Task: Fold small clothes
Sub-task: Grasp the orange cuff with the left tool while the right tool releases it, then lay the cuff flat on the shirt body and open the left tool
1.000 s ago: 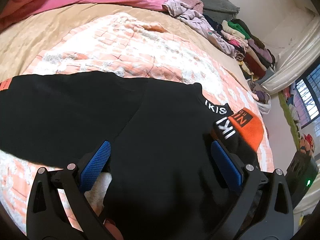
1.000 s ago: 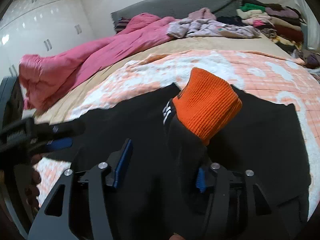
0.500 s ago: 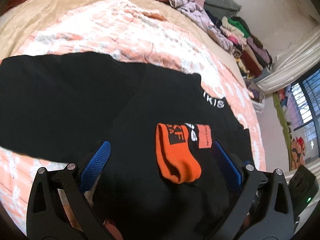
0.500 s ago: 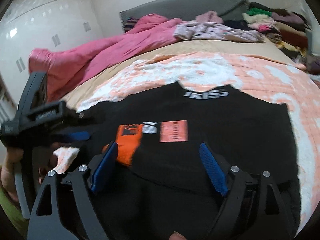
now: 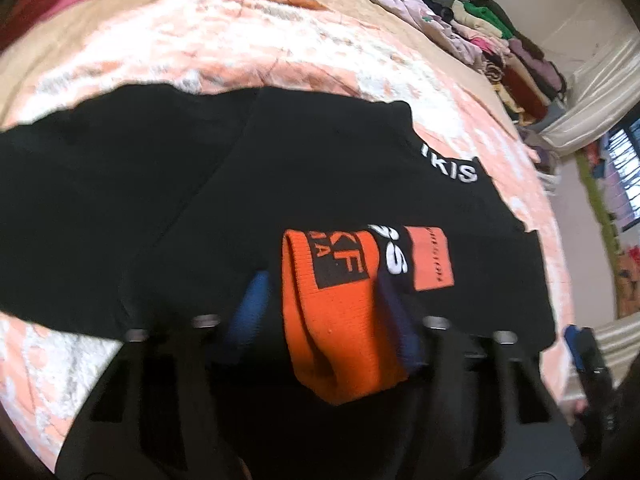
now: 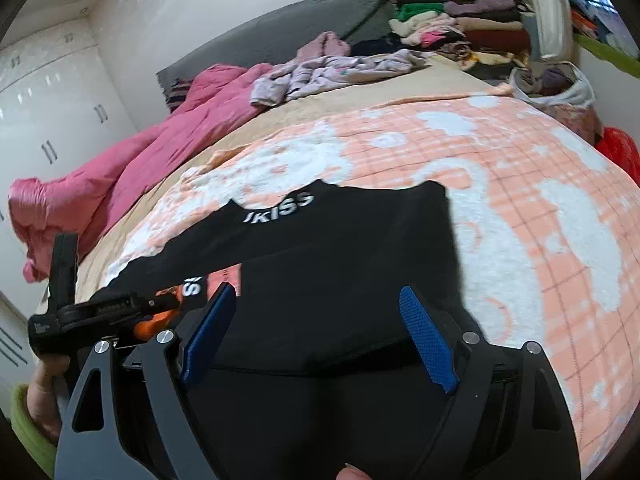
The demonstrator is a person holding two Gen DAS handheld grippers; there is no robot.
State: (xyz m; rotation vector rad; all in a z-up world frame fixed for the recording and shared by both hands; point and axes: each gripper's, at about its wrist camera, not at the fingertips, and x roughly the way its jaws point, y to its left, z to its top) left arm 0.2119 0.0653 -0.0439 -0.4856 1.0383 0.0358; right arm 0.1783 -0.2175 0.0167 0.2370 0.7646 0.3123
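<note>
Both hand-held grippers altered: left [image 5: 326, 312] now closing around orange cuff [image 5: 336, 320], right [image 6: 320, 344] wider, empty.

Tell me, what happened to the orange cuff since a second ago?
The right gripper carried the orange cuff across the black top, let it go and swung away with its jaws wide. The sleeve now lies folded over the top's front. The left gripper, wide open before, is closing around the cuff. The top stayed flat on the orange and white blanket, and the clothes piles beyond did not move.
</note>
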